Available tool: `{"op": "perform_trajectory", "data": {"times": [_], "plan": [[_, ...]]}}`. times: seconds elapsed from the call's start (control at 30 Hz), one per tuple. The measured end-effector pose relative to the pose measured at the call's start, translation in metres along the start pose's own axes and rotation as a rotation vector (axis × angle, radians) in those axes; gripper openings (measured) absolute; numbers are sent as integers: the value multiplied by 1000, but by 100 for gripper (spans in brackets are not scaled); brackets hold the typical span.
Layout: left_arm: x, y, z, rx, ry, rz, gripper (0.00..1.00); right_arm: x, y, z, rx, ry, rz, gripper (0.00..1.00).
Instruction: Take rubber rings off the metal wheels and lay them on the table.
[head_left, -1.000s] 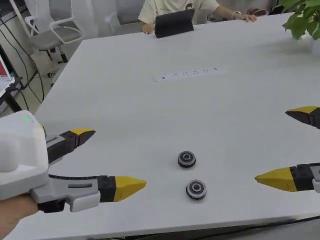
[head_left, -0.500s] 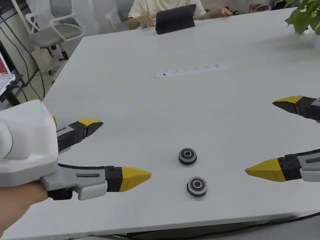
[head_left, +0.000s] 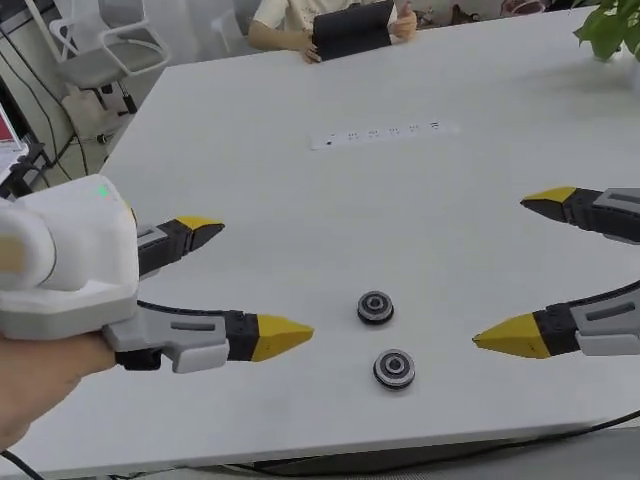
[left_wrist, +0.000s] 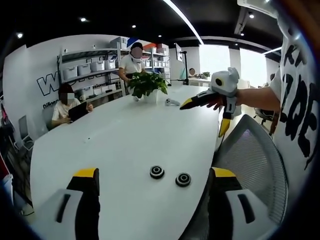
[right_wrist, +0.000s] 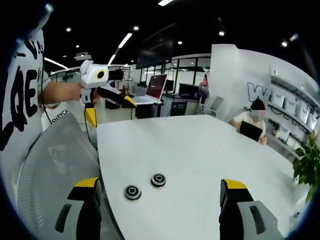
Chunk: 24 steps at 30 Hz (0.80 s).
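Flanking two wheels (head_left: 375, 308), the left hand-held gripper (head_left: 267, 279) and right hand-held gripper (head_left: 499, 271) gape wide, holding nothing.

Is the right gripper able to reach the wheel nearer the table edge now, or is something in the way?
Probably yes. The right gripper is open, and only bare table lies between it and the near wheel. The other wheel sits apart from it.

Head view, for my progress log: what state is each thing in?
Nearer round metal wheel with black rubber ring: lying flat, ring on, untouched.
Farther round metal wheel with black rubber ring: lying flat, ring on, untouched.
Left yellow-tipped gripper: open, empty.
Right yellow-tipped gripper: open, empty.
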<state>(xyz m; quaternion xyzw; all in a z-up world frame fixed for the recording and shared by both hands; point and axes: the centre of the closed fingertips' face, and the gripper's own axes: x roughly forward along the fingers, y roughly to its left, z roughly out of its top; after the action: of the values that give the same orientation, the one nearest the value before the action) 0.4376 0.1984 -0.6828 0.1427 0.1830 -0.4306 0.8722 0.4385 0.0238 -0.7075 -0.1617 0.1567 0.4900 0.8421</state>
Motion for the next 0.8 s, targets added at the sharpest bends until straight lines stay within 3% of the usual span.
{"op": "perform_trajectory", "data": {"times": [0.27, 0.8], "plan": [[12, -7, 3, 41, 5, -37, 87, 7, 1, -2, -19, 0, 21, 97], [32, -14, 0, 66, 18, -92, 84, 20, 3, -11, -38, 5, 67, 93]]}}
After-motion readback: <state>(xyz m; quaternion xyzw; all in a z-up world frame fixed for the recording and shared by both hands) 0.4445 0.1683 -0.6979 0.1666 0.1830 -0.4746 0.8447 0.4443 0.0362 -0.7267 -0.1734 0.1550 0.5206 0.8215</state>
